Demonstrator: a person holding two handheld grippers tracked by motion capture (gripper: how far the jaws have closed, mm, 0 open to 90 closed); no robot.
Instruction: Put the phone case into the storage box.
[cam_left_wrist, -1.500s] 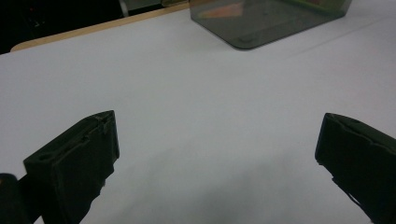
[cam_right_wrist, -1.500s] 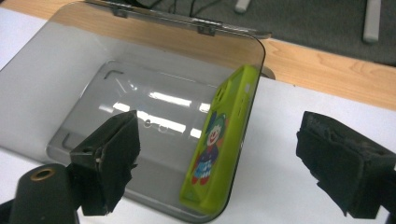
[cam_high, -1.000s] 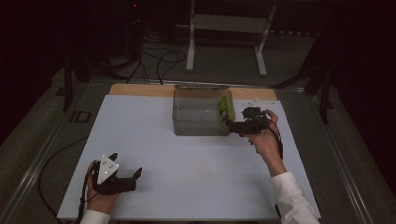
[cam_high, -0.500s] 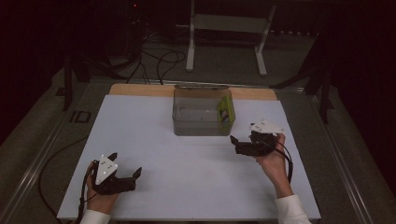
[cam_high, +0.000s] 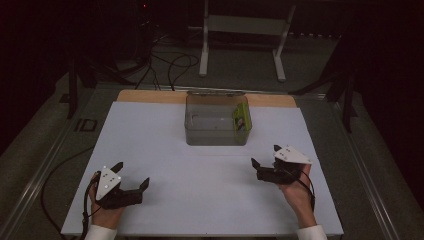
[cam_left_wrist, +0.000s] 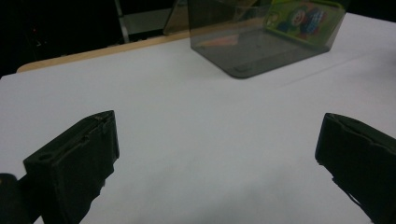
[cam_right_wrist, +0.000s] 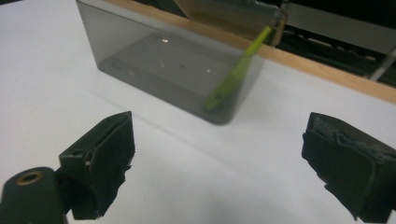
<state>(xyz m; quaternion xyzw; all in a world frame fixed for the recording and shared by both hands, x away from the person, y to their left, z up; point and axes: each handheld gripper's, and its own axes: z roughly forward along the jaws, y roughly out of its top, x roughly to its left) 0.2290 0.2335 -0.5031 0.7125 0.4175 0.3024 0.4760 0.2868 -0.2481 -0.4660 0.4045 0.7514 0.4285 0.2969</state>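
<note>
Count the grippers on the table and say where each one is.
2. The left gripper rests open near the table's front left; the right gripper rests open at the front right, below the bin.

White table (cam_high: 165, 150) is lying under my grippers, bearing a smoky clear bin (cam_high: 216, 131) ahead of them.

A smoky, see-through plastic box (cam_high: 217, 125) stands upright and open-topped toward the far edge of the white tabletop (cam_high: 200, 190), about midway across. Inside it, a flat green card (cam_high: 241, 117) with a cartoon print leans tilted against the box's right-hand wall, its lower edge resting on the box floor. The rest of the box floor lies bare.
</note>
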